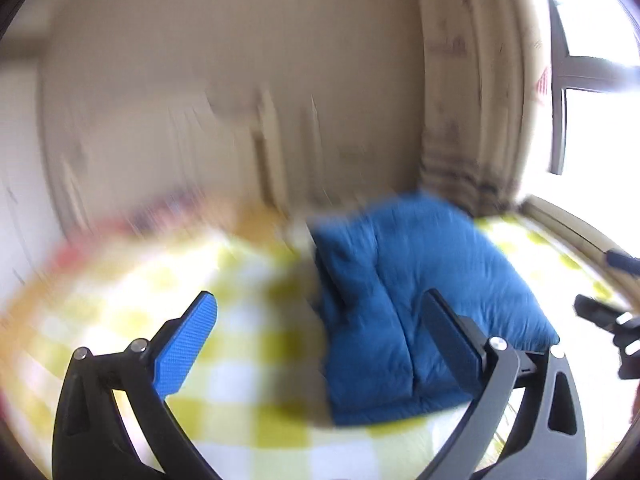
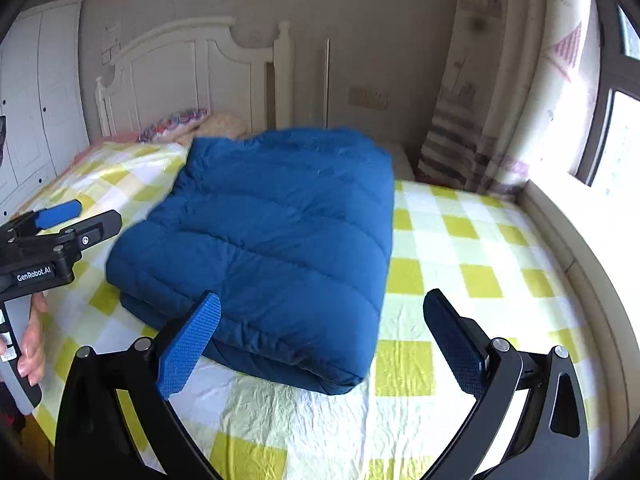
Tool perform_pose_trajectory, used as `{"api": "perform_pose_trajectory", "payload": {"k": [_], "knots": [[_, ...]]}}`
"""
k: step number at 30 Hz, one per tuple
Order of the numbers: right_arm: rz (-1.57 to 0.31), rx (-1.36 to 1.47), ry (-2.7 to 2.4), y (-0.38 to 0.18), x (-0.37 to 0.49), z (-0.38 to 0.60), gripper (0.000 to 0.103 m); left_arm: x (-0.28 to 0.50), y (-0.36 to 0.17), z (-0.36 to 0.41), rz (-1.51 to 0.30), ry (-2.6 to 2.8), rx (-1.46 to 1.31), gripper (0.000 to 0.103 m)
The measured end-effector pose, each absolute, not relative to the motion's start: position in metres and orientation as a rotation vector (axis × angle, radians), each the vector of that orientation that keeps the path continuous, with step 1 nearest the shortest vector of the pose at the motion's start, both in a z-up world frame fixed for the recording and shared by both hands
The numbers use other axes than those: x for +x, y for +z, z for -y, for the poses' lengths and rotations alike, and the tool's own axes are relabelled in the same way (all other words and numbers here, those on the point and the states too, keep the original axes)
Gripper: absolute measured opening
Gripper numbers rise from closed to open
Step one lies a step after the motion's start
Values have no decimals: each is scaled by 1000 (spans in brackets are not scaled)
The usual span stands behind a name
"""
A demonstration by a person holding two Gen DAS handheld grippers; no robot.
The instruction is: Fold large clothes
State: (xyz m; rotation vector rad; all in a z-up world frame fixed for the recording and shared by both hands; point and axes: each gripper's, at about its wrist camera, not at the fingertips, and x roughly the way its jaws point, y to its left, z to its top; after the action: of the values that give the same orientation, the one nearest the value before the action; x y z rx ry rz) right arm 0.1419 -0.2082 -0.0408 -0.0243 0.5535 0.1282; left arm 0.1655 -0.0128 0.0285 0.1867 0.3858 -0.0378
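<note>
A blue padded garment [image 2: 276, 240] lies folded into a thick rectangle on the bed with the yellow-and-white checked sheet [image 2: 460, 264]. My right gripper [image 2: 320, 308] is open and empty, hovering just above the garment's near edge. My left gripper [image 1: 320, 312] is open and empty, left of the garment [image 1: 420, 300] and above the sheet; its view is blurred by motion. The left gripper also shows at the left edge of the right wrist view [image 2: 76, 218], held in a hand, apart from the garment.
A white headboard [image 2: 192, 76] and pillows [image 2: 176, 126] are at the bed's far end. A white wardrobe [image 2: 36, 92] stands at left. A patterned curtain [image 2: 480, 92], a window [image 2: 616, 120] and a ledge [image 2: 580, 248] run along the right.
</note>
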Motion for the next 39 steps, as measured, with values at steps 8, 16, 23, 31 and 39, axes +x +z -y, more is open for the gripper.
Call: {"api": "perform_pose_trajectory", "payload": {"k": [8,16,23,31,39], "knots": [[-379,-34,94,1,75,209,99,111,55,24,-362,-49,111,101],[-456,-63,84,-23,82,201,99,103,33,25,-406,-59,103,101],[-492,-73,106,-37,85,192,99,107,21,22,-426,-54,93,101],[-500,-85,121,-40,85,184,99,105,16,20,-434,-53,103,101],[-507,-85,128,-42,86,183,99,105,17,18,-432,-53,97,101]]}}
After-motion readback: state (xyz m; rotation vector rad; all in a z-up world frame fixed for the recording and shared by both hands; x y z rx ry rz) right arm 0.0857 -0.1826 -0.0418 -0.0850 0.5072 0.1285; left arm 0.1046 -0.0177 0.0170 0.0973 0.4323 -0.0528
